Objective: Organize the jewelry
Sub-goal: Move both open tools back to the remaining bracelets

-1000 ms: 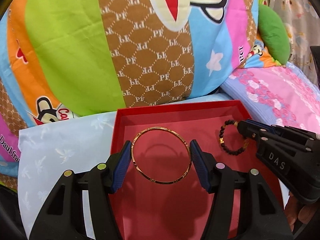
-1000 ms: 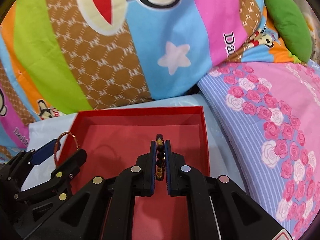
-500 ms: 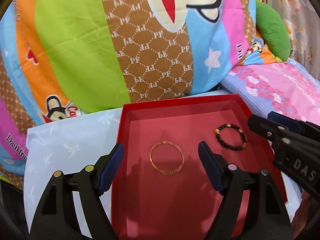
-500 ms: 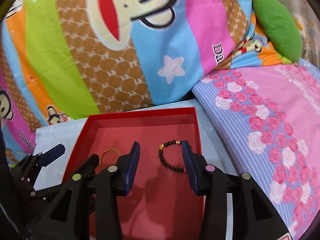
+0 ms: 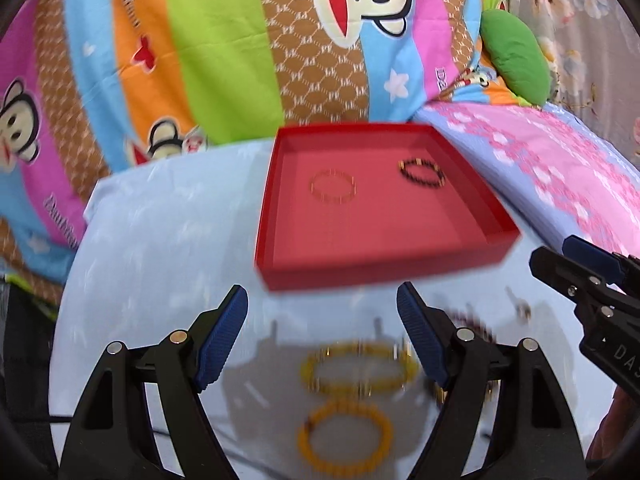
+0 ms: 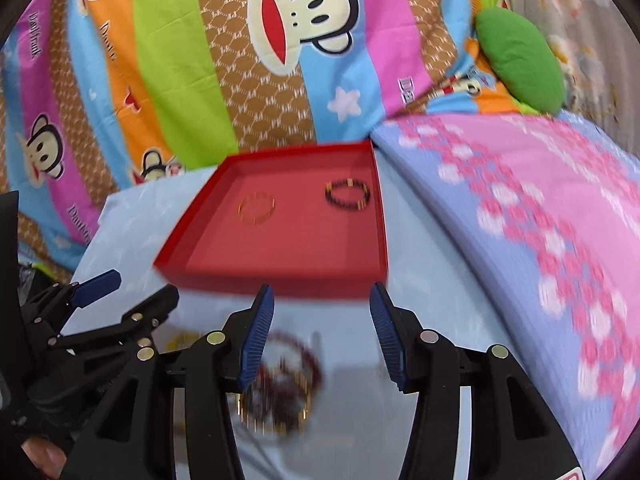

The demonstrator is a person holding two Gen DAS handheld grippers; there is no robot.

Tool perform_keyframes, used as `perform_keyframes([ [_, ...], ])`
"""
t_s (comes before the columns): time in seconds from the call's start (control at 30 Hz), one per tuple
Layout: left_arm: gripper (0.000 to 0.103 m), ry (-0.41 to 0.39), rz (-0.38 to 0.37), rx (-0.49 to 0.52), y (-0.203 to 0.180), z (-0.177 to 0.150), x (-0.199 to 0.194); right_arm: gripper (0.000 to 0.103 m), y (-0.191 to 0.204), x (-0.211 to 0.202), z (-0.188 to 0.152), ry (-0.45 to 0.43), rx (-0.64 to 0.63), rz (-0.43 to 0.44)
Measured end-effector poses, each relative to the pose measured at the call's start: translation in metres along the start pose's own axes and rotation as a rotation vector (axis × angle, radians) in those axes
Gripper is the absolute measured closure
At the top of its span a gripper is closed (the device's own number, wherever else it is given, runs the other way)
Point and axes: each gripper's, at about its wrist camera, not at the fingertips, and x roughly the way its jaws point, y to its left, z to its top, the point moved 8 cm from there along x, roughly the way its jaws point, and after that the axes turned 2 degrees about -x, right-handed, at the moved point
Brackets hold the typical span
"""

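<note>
A red tray (image 5: 384, 268) (image 6: 280, 284) lies on the pale blue cloth. In it lie a thin gold bangle (image 5: 333, 186) (image 6: 257, 209) at the left and a black bead bracelet (image 5: 422, 173) (image 6: 347, 195) at the right. My left gripper (image 5: 322, 328) is open and empty, in front of the tray, above two yellow bead bracelets (image 5: 360, 368) (image 5: 344, 436). My right gripper (image 6: 322, 330) is open and empty, above a blurred dark red bracelet (image 6: 294, 364) and gold pieces (image 6: 272, 416). The right gripper also shows at the right of the left wrist view (image 5: 568, 264).
A striped cartoon monkey pillow (image 5: 280, 40) stands behind the tray. A pink and lilac rose-print quilt (image 6: 520, 220) lies to the right, with a green cushion (image 6: 520, 60) behind it. The pale blue cloth (image 5: 160, 240) spreads left of the tray.
Both grippers let go of their bracelets in the tray, opened and pulled back and up. The tray now sits farther away, and loose bracelets on the cloth have come into view.
</note>
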Motion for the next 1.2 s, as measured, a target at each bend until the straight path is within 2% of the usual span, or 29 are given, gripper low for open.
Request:
perform_keyframes([
  [0.13, 0.030, 0.019, 0.012, -0.017, 0.003, -0.037, -0.013, 0.054, -0.002, -0.011, -0.040, 0.039, -0.013, -0.005],
  [0.23, 0.030, 0.044, 0.004, -0.071, 0.008, -0.062, -0.016, 0.054, -0.001, -0.014, -0.061, 0.061, -0.031, -0.015],
  [0.43, 0.030, 0.077, -0.002, -0.102, 0.010, -0.080, -0.013, 0.054, -0.002, -0.009, -0.086, 0.096, -0.047, -0.021],
  [0.73, 0.030, 0.138, -0.010, -0.128, 0.012, -0.088, 0.010, 0.054, -0.014, 0.009, -0.072, 0.103, -0.004, -0.022],
  [0.97, 0.031, 0.139, 0.003, -0.121, 0.017, -0.088, 0.017, 0.054, -0.009, 0.038, -0.058, 0.118, -0.014, -0.029],
  [1.2, 0.038, 0.134, 0.002, -0.117, 0.024, -0.087, 0.019, 0.068, -0.007, 0.058, -0.059, 0.146, -0.021, -0.026],
])
